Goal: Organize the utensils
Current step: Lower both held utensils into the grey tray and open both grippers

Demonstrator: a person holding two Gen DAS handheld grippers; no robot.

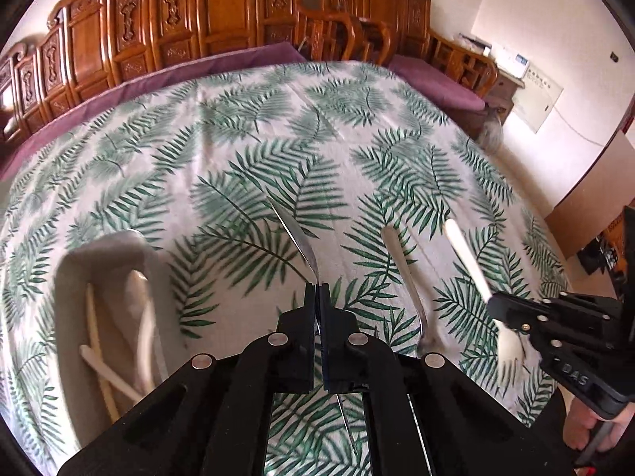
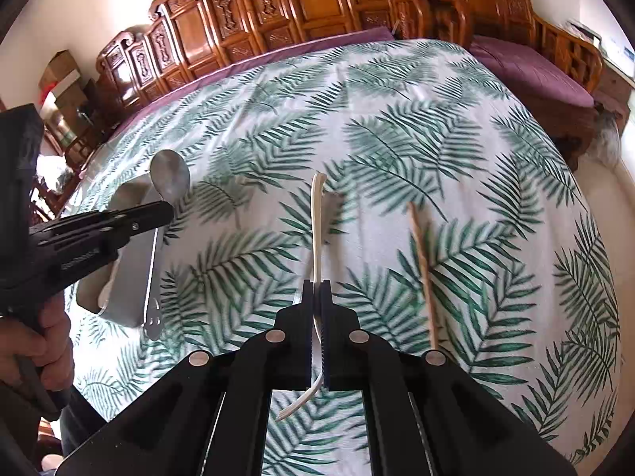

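Note:
My left gripper [image 1: 316, 289] is shut on a metal spoon [image 1: 298, 240] and holds it above the cloth; in the right wrist view the spoon's bowl [image 2: 170, 176] sticks out past the left gripper [image 2: 168, 210], over the grey tray [image 2: 129, 261]. The tray [image 1: 71, 265] sits at the left with white utensils [image 1: 145, 317] and chopsticks inside. My right gripper [image 2: 316, 289] is shut on a white plastic spoon [image 2: 317, 222], seen from the left wrist view as a white handle [image 1: 466, 256] in the right gripper [image 1: 496, 305]. A metal utensil with a white handle [image 1: 401, 261] lies on the cloth.
The table carries a palm-leaf tablecloth [image 2: 397, 127]. A wooden chopstick [image 2: 422, 269] lies on it right of my right gripper. Carved wooden benches with purple cushions [image 1: 254, 55] line the far edge. A person's hand [image 2: 43, 341] grips the left tool's handle.

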